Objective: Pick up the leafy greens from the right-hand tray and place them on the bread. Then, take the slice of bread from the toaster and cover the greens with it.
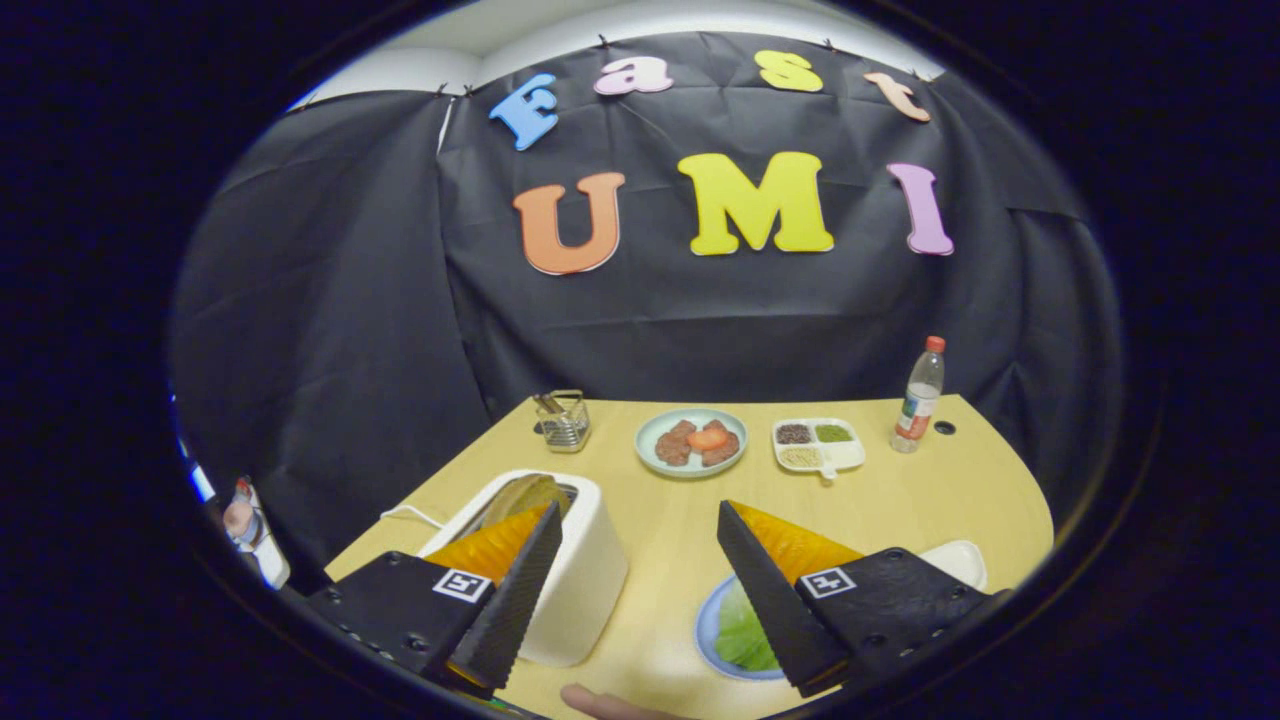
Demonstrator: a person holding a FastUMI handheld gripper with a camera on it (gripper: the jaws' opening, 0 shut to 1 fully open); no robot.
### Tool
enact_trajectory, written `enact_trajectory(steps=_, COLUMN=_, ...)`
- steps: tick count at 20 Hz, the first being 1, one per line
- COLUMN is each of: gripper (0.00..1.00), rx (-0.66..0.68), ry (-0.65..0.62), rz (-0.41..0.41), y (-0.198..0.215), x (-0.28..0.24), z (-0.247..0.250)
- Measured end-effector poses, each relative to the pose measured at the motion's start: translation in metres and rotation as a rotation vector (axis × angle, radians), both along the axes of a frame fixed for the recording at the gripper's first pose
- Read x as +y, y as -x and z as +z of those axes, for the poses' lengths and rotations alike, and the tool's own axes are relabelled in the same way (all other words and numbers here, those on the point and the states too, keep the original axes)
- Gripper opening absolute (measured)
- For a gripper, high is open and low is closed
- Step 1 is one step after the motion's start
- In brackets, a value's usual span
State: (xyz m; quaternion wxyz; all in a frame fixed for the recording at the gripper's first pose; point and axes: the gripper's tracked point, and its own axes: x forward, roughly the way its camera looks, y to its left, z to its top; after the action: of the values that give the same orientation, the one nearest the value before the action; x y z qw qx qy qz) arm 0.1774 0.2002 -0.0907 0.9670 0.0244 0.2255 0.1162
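1. A pale wooden table (930, 490) spreads beneath the camera, with a black cloth wall behind it.
2. The gripper (635, 585) hangs above the near part of the table. Its two dark fingers stand wide apart with bare table between them, and they hold nothing.
3. A white toaster (575, 580) stands just behind the left finger. A slice of bread (522, 497) sticks up from its slot.
4. A light blue plate (708, 628) lies at the near edge, partly hidden by the right finger. On it rest the leafy greens (742, 630), a pale green leaf just beside that finger's inner edge. A white tray edge (958, 560) peeks out beyond the right finger.
5. Farther off sits a round plate (691, 441) holding brown pieces with something red on top. Whether this is the bread to be covered cannot be told.
6. Near it are a white divided dish (820, 444) of small seasonings, a clear bottle (919, 396) with a red cap, and a small wire holder (563, 420).
7. A fingertip (590, 700) shows at the very near edge.
8. The first step appears to be in hand, with the greens not yet grasped. Next, the gripper likely needs to shift right and lower, so both fingers straddle the leaf before closing gently.
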Motion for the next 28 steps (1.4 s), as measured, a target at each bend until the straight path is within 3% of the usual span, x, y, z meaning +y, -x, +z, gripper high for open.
enact_trajectory(steps=6, gripper=0.96, rx=0.063, ry=0.055, rz=0.015, y=-0.023, x=0.06, z=-0.02)
enact_trajectory(steps=12, gripper=0.77, rx=0.139, ry=0.068, rz=-0.022, y=-0.042, x=0.076, z=-0.047)
enact_trajectory(steps=15, gripper=0.38, rx=0.164, ry=0.082, rz=-0.019, y=-0.04, x=0.082, z=-0.051)
enact_trajectory(steps=19, gripper=0.09, rx=0.178, ry=0.1, rz=-0.019, y=-0.03, x=0.083, z=-0.036)
enact_trajectory(steps=28, gripper=0.09, rx=-0.034, ry=0.053, rz=-0.007, y=-0.008, x=0.071, z=0.077)
